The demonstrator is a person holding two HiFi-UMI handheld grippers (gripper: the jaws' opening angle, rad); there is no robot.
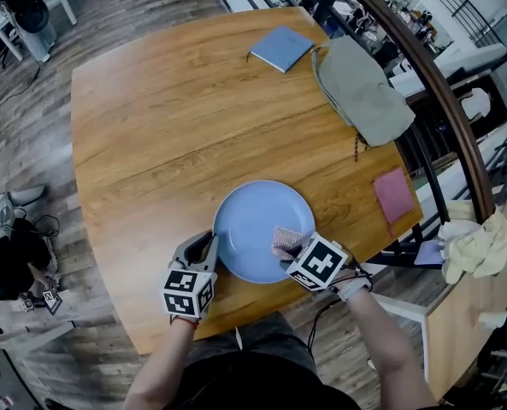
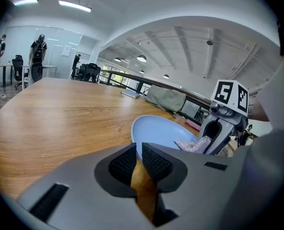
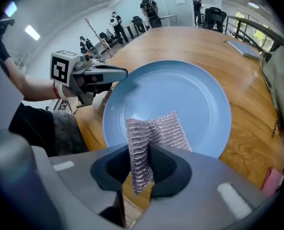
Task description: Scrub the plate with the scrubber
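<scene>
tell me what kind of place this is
Probably an open-plan office or lab rather than a kitchen: a big wooden table, office chairs and people standing beyond it, and a balcony railing.

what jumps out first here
A pale blue plate at the near edge of the wooden table draws the eye first. The right hand-held gripper is shut on a silvery scrubber that lies on the plate's near right part. The left hand-held gripper seems to pinch the plate's left rim.
</scene>
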